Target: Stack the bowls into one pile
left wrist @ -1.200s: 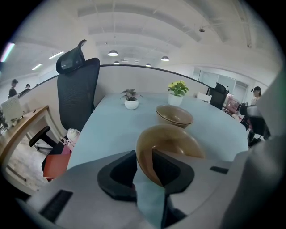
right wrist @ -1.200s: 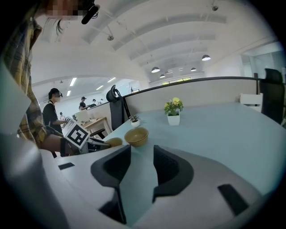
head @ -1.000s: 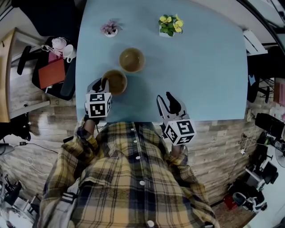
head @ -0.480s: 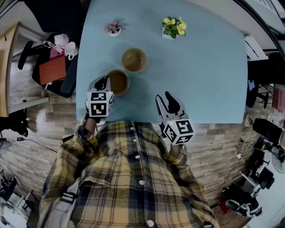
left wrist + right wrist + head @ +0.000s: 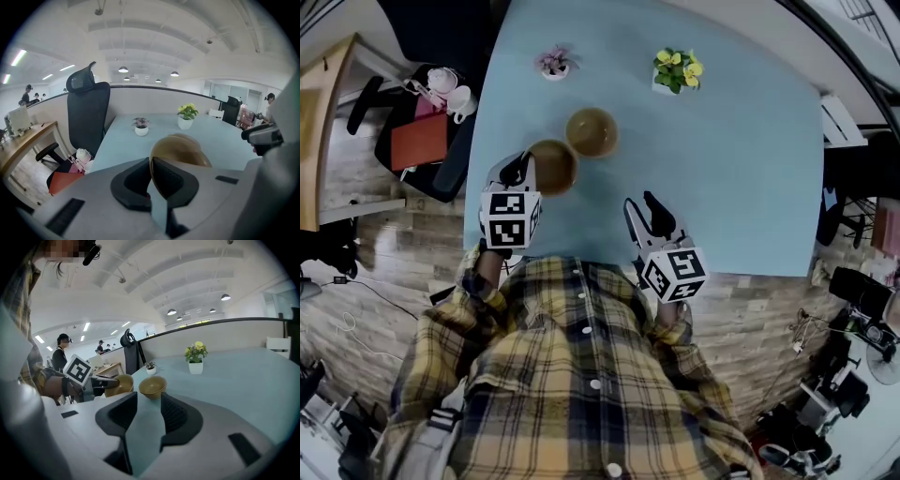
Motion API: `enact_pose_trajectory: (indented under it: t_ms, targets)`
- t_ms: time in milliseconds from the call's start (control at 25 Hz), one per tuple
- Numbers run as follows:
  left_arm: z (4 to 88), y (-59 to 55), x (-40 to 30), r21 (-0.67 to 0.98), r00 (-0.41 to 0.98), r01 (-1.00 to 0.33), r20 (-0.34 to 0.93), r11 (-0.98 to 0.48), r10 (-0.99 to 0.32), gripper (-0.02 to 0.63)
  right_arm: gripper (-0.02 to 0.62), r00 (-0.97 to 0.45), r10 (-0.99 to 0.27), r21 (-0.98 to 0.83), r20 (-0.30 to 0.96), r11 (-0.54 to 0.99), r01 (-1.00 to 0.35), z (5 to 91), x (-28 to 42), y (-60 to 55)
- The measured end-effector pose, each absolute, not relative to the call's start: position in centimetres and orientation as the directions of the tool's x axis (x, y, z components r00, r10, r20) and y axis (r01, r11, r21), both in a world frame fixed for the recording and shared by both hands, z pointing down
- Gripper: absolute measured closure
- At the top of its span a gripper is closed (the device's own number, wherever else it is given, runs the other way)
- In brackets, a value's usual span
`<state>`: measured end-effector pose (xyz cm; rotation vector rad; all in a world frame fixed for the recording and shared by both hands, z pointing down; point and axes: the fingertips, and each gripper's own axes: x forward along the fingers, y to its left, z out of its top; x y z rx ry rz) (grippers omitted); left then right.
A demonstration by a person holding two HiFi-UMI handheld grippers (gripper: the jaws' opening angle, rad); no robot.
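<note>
Right now my right tongs (image 5: 644,208) sit nearest me over the surface (image 5: 722,169). The jaws stand well apart with only bare blue tabletop between them. My left tongs (image 5: 520,169) are pinched tight on the rim of the near bowl (image 5: 551,167), one pad inside the wall and one outside. Just beyond it, close but apart, the far bowl (image 5: 592,132) sits upright and untouched. Farther back are a pink plant (image 5: 554,64) and a yellow-flowered plant (image 5: 677,70), well clear of both bowls.

I judge the job to be early. One bowl is gripped, nothing is stacked, and the carry over and the drop into the far bowl are still to come.

The left tongs' own view shows the pinch on the thin rim plainly (image 5: 151,173). There, though, the near bowl (image 5: 180,150) fills the middle and mostly hides its partner. The right tongs' view (image 5: 149,411) shows what that one cannot. It has the two bowls side by side, the gripped one (image 5: 118,384) tipped in the left tongs and the far bowl (image 5: 152,386) level on the surface. From overhead I cannot tell whether the held bowl is off the surface.
</note>
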<state>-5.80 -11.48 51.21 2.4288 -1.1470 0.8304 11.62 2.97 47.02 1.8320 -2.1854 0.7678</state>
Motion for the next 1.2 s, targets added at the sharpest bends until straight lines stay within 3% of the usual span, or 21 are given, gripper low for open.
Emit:
enact_pose_trajectory:
  t_ms: [520,1200]
  targets:
    - [47.2,-14.2,-1.0,0.066,0.588,-0.741,0.544,-0.669,-0.598,0.601,0.434,-0.261,-0.852,-0.263,0.453,0.152,-0.953,46.8,11.8,0.6]
    - [51.4,-17.0,5.3,0.051,0.601,-0.659,0.636,-0.750,-0.485,0.601,0.434,-0.236,-0.836,-0.304,0.496,0.087,-0.949,48.8,13.6,-0.8]
